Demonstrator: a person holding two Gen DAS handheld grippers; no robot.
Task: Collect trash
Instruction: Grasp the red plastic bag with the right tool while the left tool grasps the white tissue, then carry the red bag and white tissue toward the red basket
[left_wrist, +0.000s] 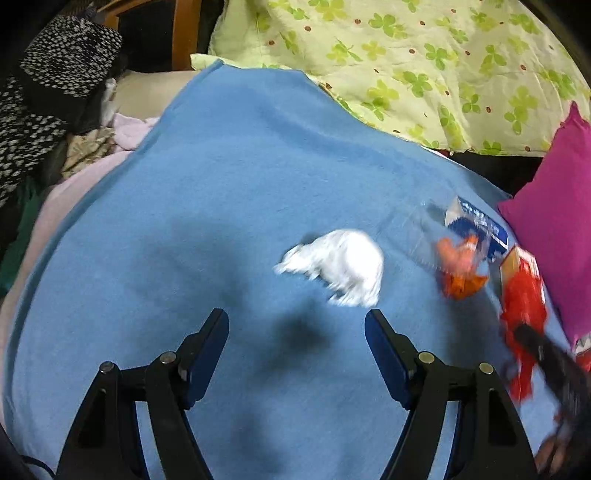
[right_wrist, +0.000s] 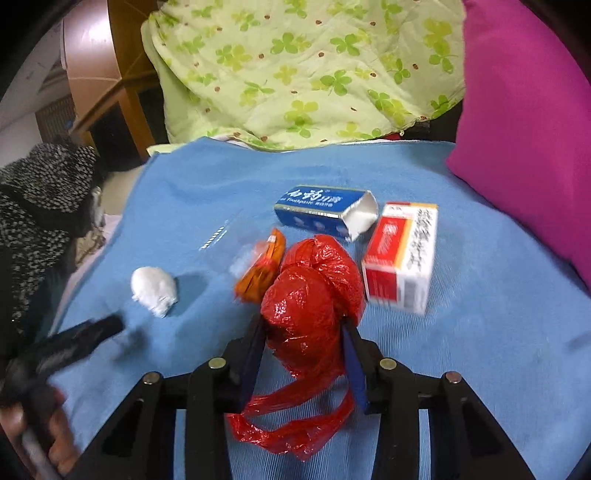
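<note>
My right gripper (right_wrist: 303, 325) is shut on a crumpled red plastic bag (right_wrist: 314, 295), held just above the blue blanket (right_wrist: 480, 332). The bag also shows at the right of the left wrist view (left_wrist: 522, 299). My left gripper (left_wrist: 297, 321) is open and empty, just short of a crumpled white tissue (left_wrist: 343, 264), which also shows in the right wrist view (right_wrist: 153, 288). An orange wrapper (right_wrist: 262, 269) with clear plastic, a blue toothpaste box (right_wrist: 317, 208) and a red-and-white box (right_wrist: 402, 254) lie beyond the bag.
A magenta pillow (right_wrist: 528, 129) borders the blanket on the right. A green clover-print quilt (right_wrist: 295, 74) lies behind. Dark speckled clothing (left_wrist: 48, 81) is piled at the left. The left gripper (right_wrist: 85, 339) shows blurred in the right wrist view.
</note>
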